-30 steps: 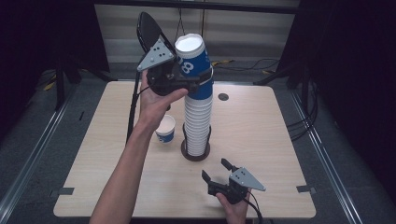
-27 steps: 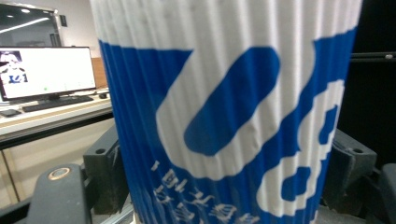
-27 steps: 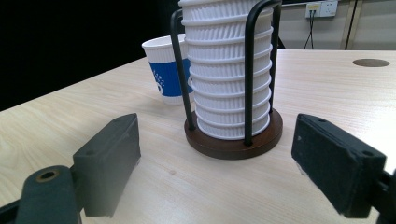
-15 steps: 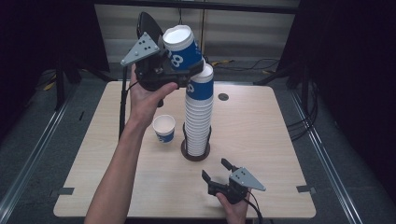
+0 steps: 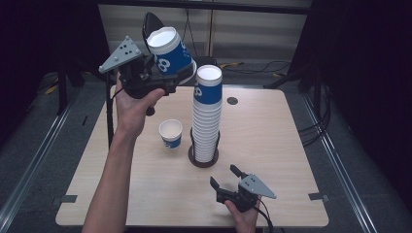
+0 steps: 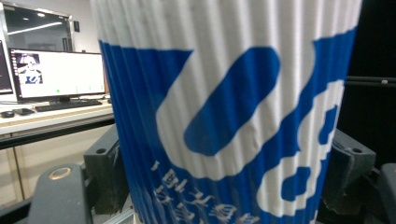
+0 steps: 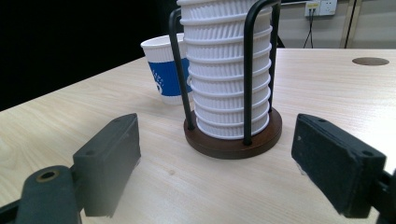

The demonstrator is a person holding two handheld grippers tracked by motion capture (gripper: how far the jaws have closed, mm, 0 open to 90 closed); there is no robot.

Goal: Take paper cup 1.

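Observation:
My left gripper [image 5: 172, 58] is raised above the table's far left, shut on a blue-and-white paper cup [image 5: 165, 43] tilted toward the camera. Its jaws have just eased open slightly with the cup still pinched between them. In the left gripper view the cup [image 6: 224, 116] sits close up between the pads [image 6: 105, 172]. A tall stack of the same cups [image 5: 207, 111] stands in a black wire holder on a wooden base [image 5: 203, 160], right of the lifted cup. My right gripper [image 5: 224, 175] rests open near the front edge, facing the stack [image 7: 229, 70] and base [image 7: 233, 140].
A single cup [image 5: 171, 133] stands upright on the table [image 5: 272, 126] just left of the holder, also seen behind the stack [image 7: 166, 70]. A round cable hole [image 5: 232, 101] lies in the far tabletop. Dark floor and cables surround the table.
The left gripper has lifted the top cup off the stack and carried it up and to the left, tilting it. The right gripper has stayed in place.

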